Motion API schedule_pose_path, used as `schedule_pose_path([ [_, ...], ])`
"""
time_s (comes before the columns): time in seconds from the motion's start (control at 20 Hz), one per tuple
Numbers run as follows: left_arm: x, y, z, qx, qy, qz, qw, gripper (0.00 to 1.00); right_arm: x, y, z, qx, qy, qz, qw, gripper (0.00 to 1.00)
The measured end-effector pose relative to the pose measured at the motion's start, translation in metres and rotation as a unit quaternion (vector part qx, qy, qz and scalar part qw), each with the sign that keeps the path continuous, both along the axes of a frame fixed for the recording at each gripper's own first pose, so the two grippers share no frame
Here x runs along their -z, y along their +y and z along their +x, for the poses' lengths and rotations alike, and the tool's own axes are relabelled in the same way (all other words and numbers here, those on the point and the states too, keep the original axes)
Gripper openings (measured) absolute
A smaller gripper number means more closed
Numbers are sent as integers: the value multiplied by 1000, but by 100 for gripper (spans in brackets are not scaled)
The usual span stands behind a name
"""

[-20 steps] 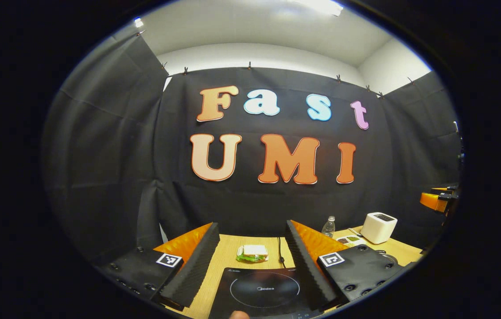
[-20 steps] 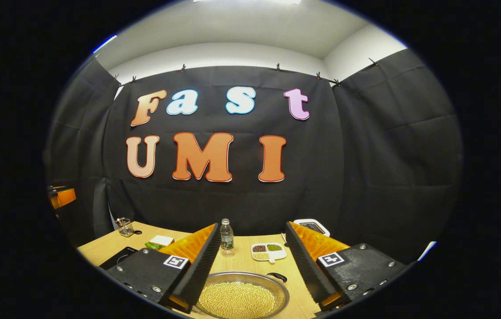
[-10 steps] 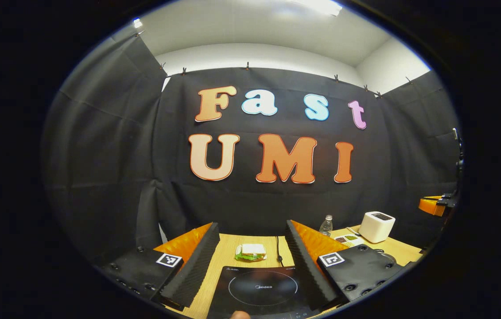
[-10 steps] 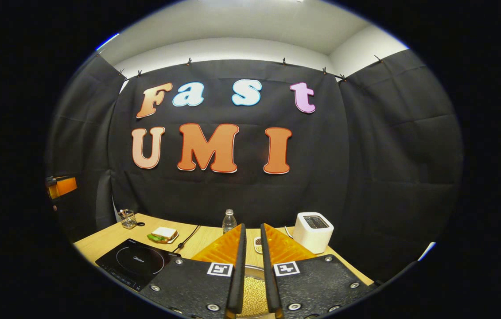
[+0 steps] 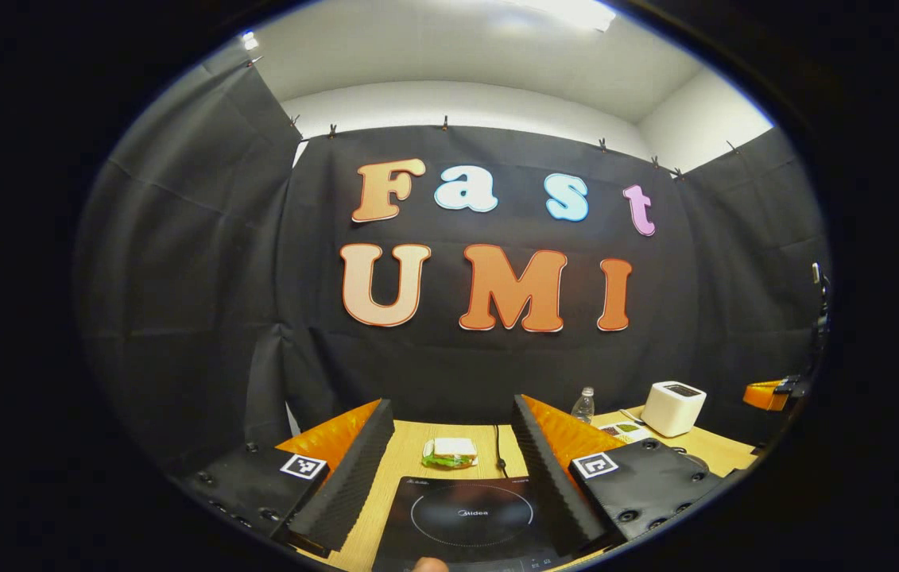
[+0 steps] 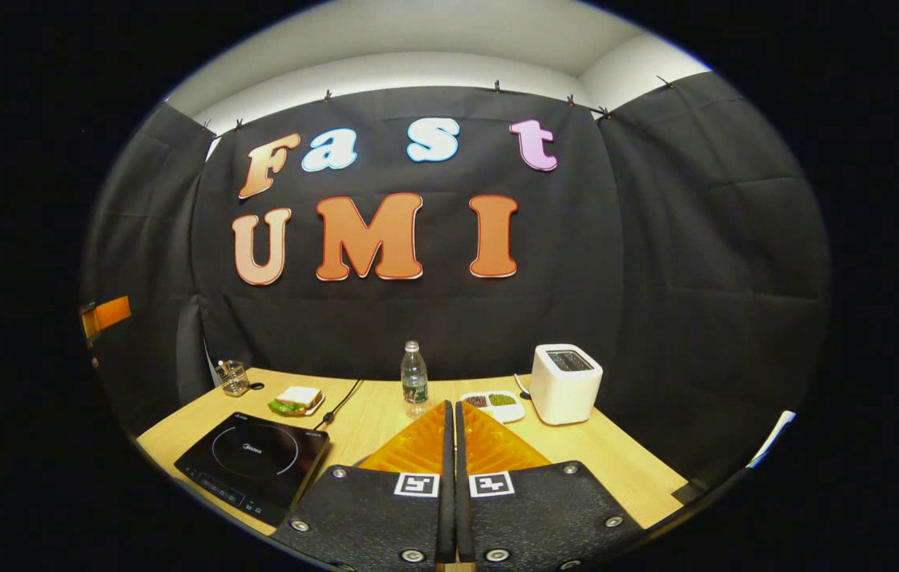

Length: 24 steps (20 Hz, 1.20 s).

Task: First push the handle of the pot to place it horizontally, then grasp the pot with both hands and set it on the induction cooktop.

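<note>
Right gripper (image 6: pixel 451 477), fingers pressed together with nothing visible between them, points across the wooden table (image 6: pixel 616 461); the pot is hidden beneath it, so the handle's direction cannot be told. Induction cooktop (image 6: pixel 252 462) lies to its near left. Left gripper (image 5: pixel 449 469), fingers spread wide and empty, hovers directly over that cooktop (image 5: pixel 471 518), making it the nearer hand to the destination.

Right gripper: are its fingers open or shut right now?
Shut. In the right gripper view the right gripper has both fingers lying side by side with only a thin seam between them and nothing visible clamped there.
</note>
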<state>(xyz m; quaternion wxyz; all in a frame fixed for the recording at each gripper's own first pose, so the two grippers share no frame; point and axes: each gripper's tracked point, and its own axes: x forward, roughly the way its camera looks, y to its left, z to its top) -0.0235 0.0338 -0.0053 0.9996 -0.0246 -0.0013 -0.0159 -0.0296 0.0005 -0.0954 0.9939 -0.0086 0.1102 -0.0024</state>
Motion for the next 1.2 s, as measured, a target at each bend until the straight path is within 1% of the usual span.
schedule_pose_path([
  [0.15, 3, 1, -1, -1, 4, 0, 1000, 97, 31, 3, -8, -4, 33, 11, 999, 0],
  [0.5, 4, 3, -4, 0, 6, 2, 1000, 97, 96, 12, -41, -19, 104, 19, 994, 0],
  [0.9, 12, -3, -9, 5, 15, 5, 1000, 97, 139, 34, -70, -50, 153, 16, 987, 0],
  [1.2, 15, -4, -11, 6, 18, 4, 1000, 97, 165, 57, -85, -83, 187, 25, 979, 0],
])
